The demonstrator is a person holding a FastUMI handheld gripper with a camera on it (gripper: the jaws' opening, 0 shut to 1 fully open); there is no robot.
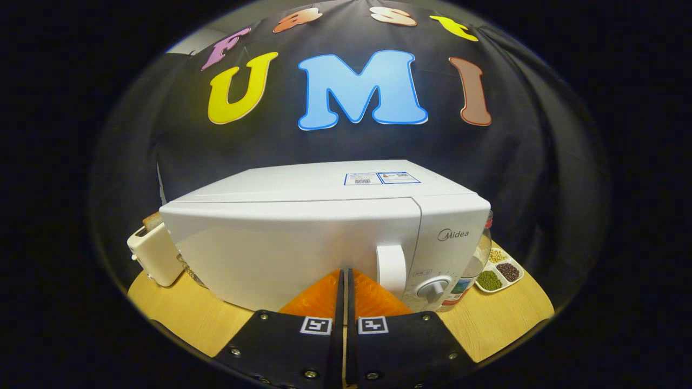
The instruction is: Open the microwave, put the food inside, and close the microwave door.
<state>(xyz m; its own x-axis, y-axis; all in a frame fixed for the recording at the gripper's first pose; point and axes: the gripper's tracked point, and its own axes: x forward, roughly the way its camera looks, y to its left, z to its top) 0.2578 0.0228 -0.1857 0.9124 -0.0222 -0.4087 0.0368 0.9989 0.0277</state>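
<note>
Gripper (345, 273) fingers pressed together, holding nothing, tips right at the closed door of the white microwave (303, 237), just left of its handle (391, 270). Microwave sits on wooden table (178, 316); toaster (154, 254) beside it, bean tray (500, 270) opposite.

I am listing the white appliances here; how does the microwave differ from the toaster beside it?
The microwave is far larger and stands just ahead of the shut gripper; the toaster is small, off to its side. The microwave's door is closed and shows a handle; the toaster has bread sticking out on top. Both are white and share the wooden table.
</note>
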